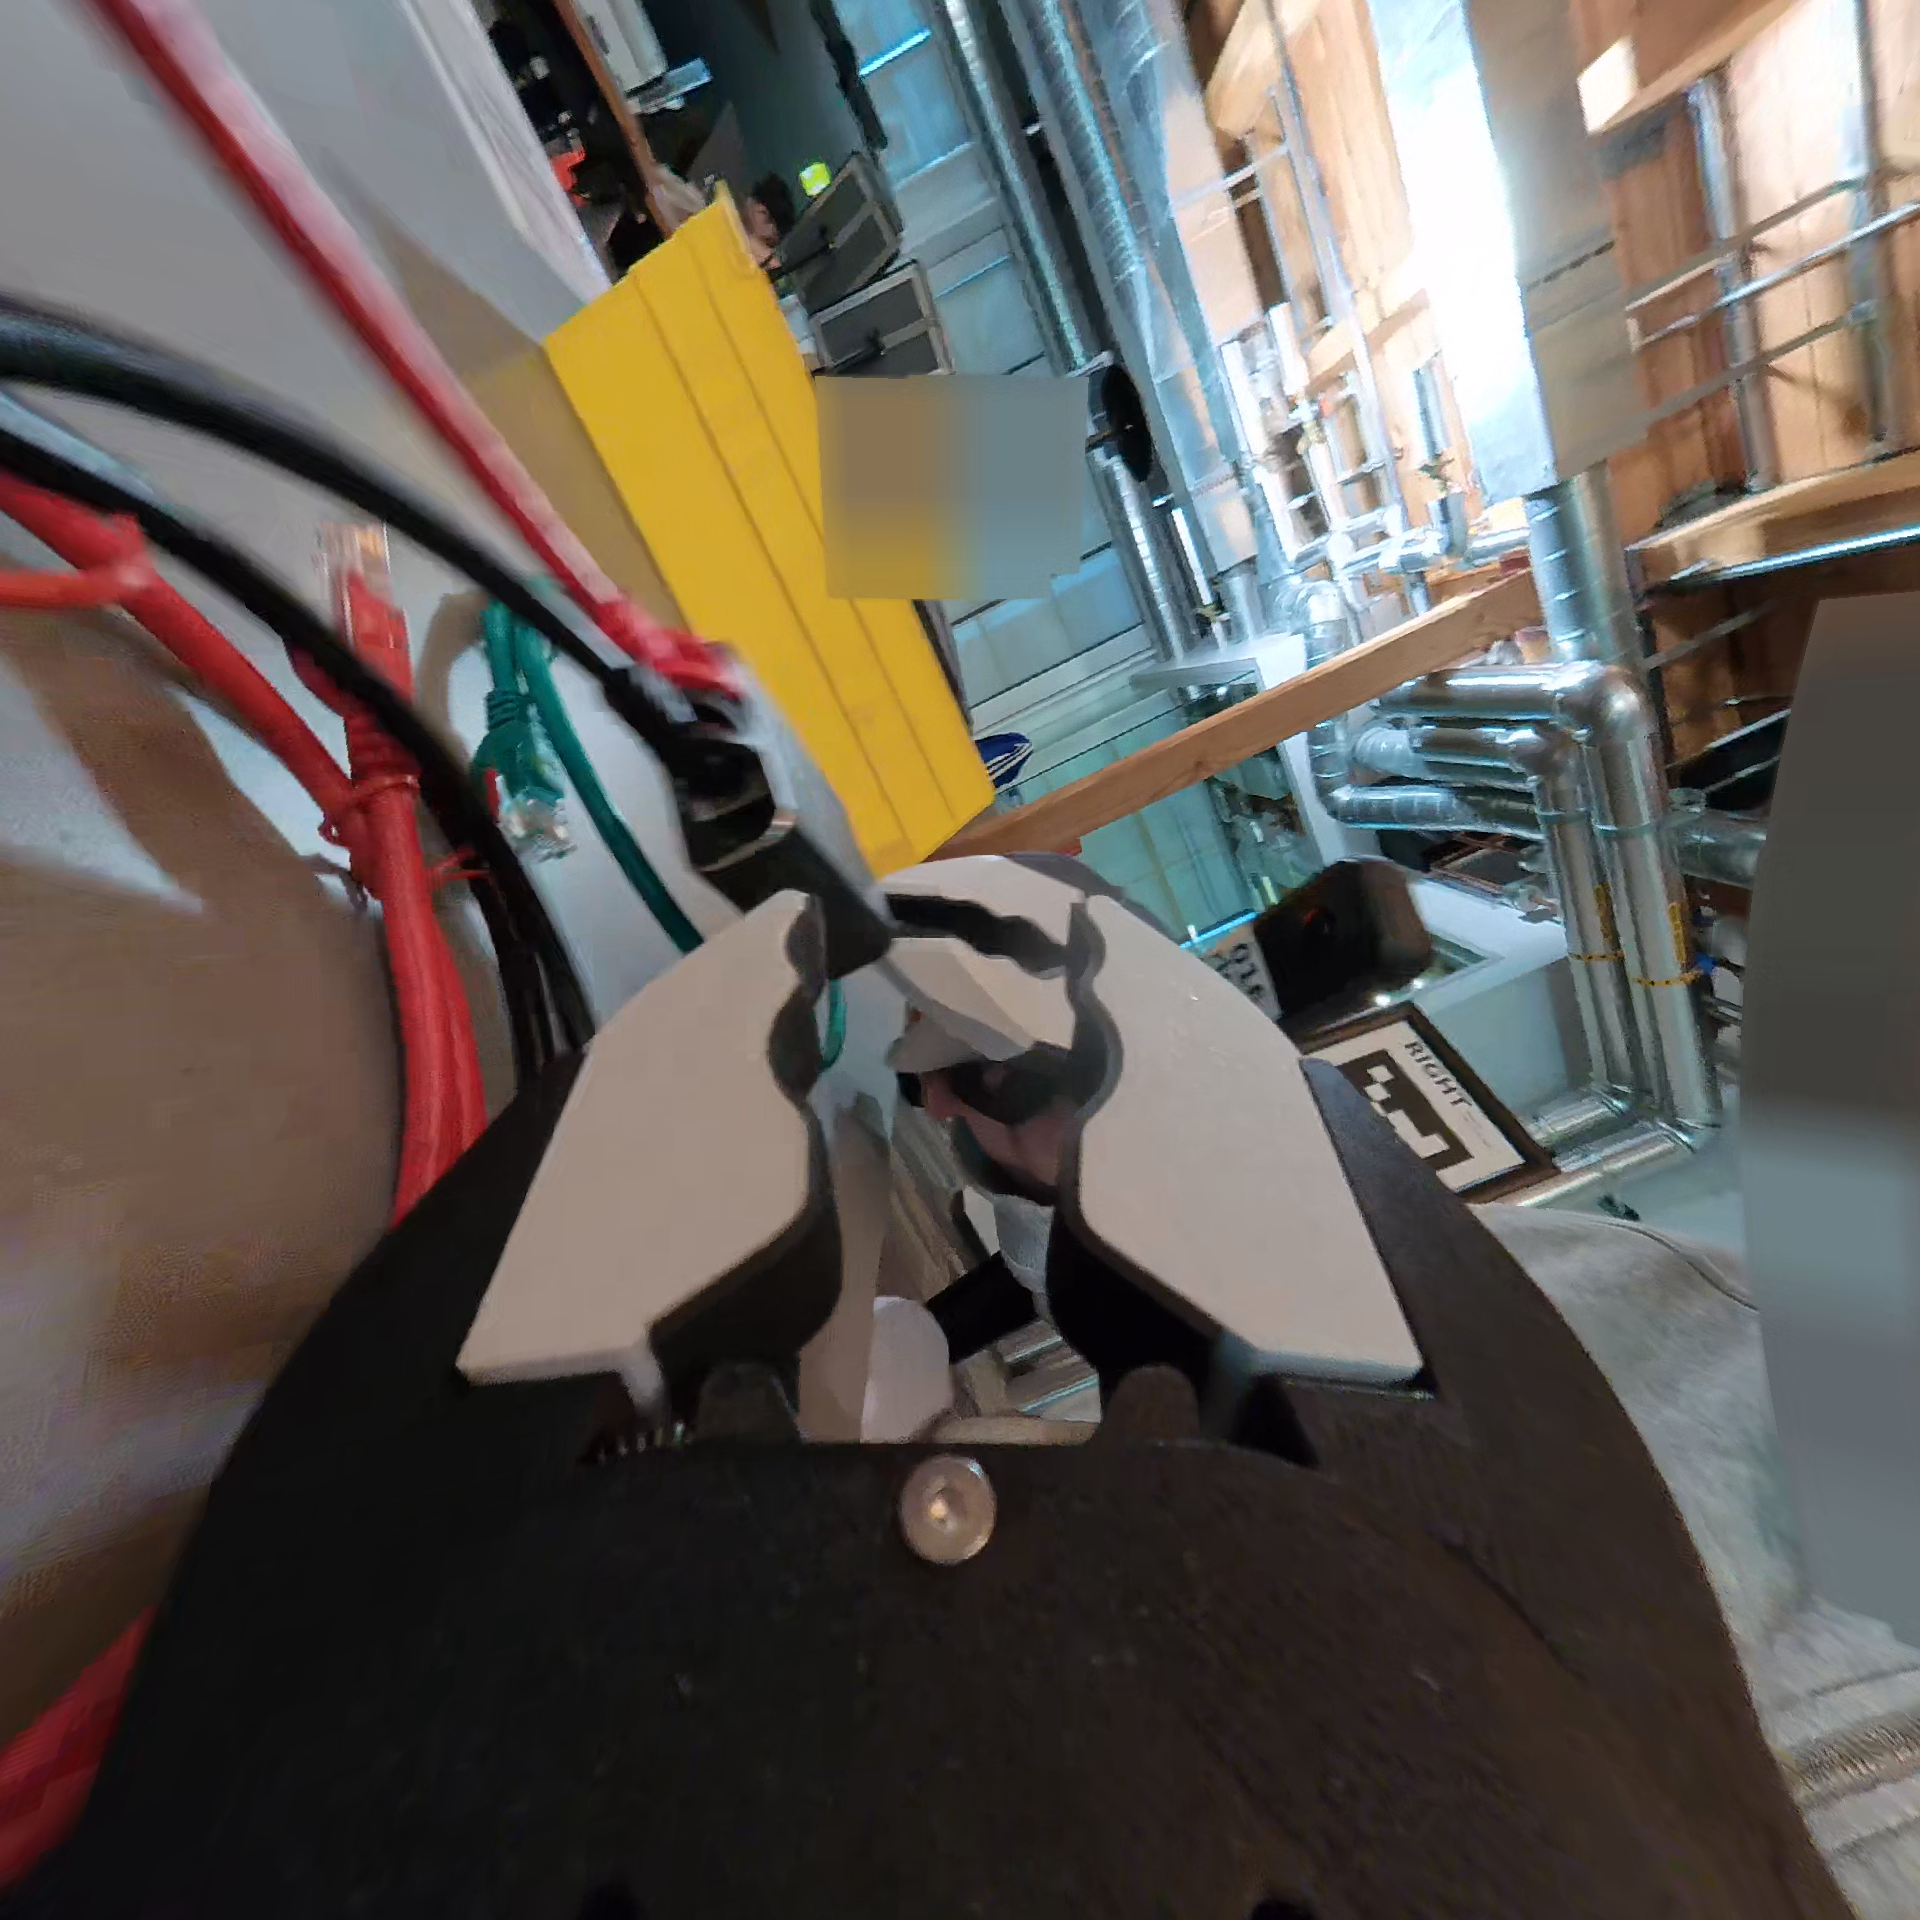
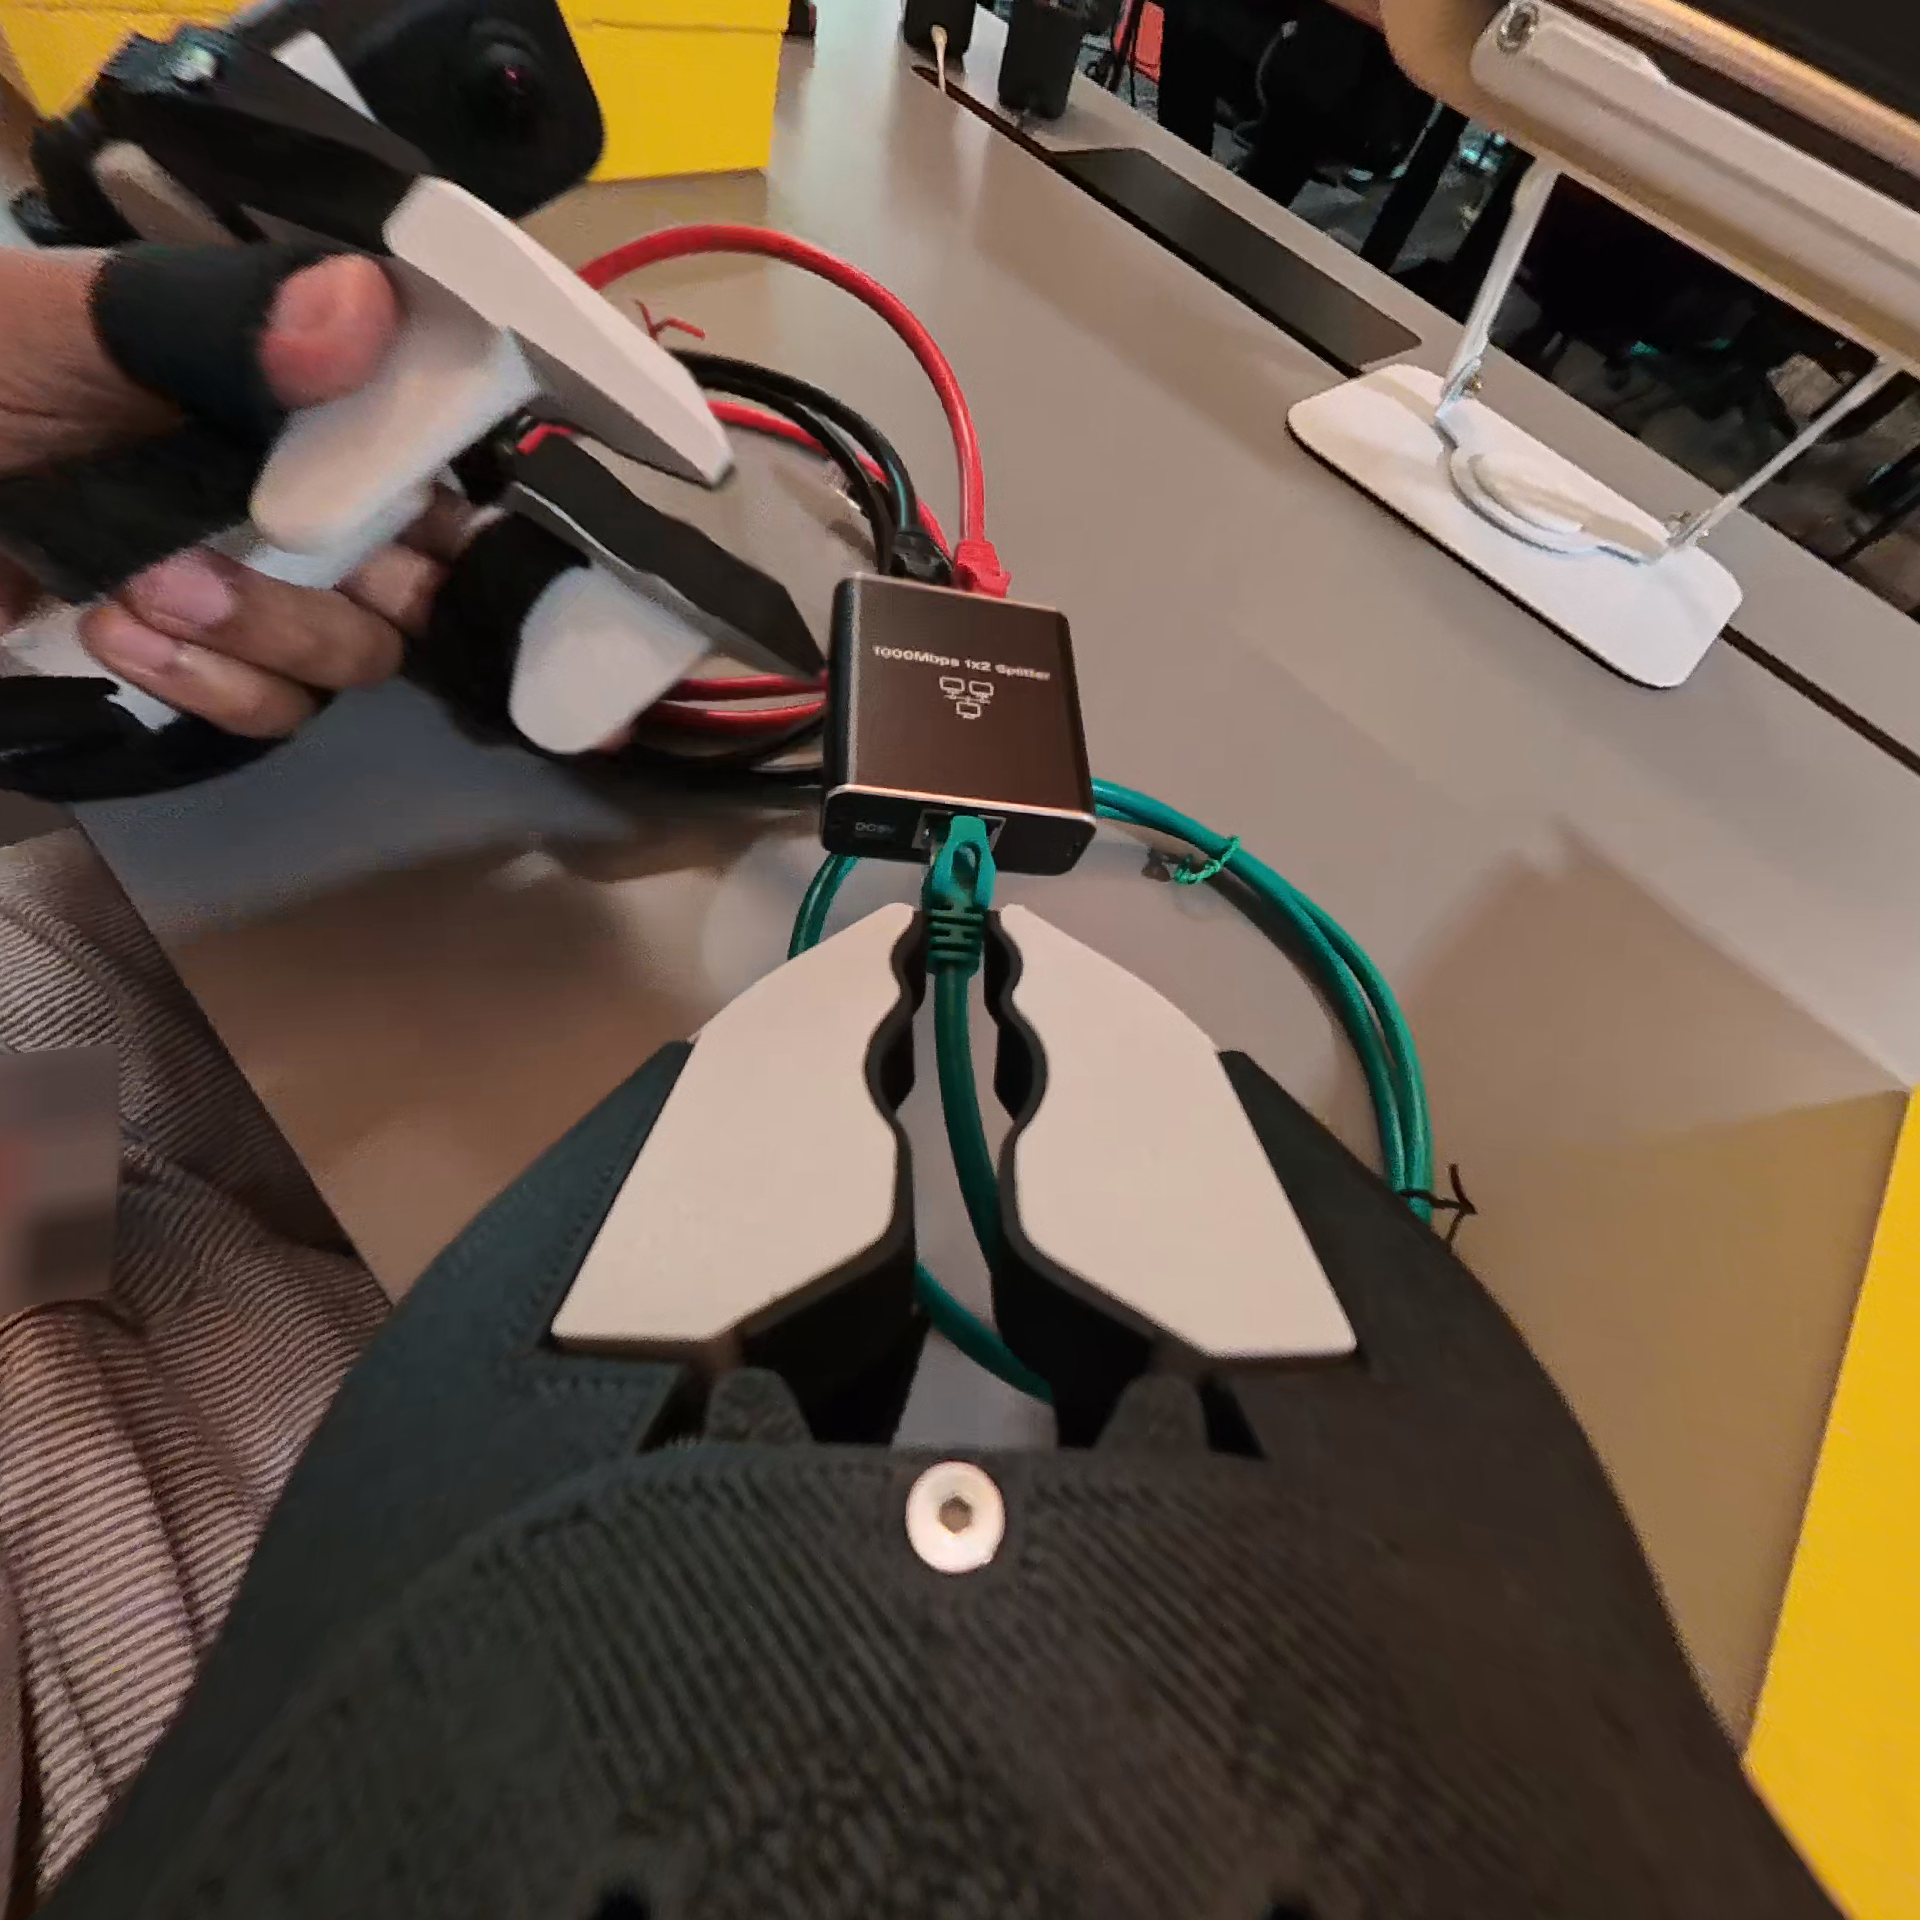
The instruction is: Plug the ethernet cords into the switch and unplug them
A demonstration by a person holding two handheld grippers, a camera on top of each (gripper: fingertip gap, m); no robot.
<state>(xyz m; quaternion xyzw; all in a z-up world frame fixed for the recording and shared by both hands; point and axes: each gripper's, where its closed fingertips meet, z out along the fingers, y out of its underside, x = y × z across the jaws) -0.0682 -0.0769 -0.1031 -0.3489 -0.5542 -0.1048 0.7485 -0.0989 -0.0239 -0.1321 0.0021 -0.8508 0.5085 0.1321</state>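
The black switch (image 2: 956, 707) lies on the grey table (image 2: 1299, 748). A red cord (image 2: 982, 566) and a black cord (image 2: 920, 556) are plugged into its far side. My right gripper (image 2: 956, 920) is shut on the boot of the green cord (image 2: 1382, 1018), whose plug sits in the near port. My left gripper (image 2: 769, 569), held by a gloved hand (image 2: 239, 343), is open at the switch's left side, its lower fingertip (image 2: 800, 649) touching it. In the left wrist view the left gripper (image 1: 940, 914) is open just behind the switch (image 1: 727, 800). Loose green (image 1: 530, 800) and red (image 1: 369, 613) plugs lie beyond.
A white monitor stand (image 2: 1507, 520) stands at the right rear, behind a dark slot (image 2: 1226, 249) in the table. A yellow box (image 2: 675, 94) sits at the back. The table's edge and yellow side (image 2: 1849, 1455) drop off at the right. Coiled red and black cords (image 2: 831, 436) lie left of the switch.
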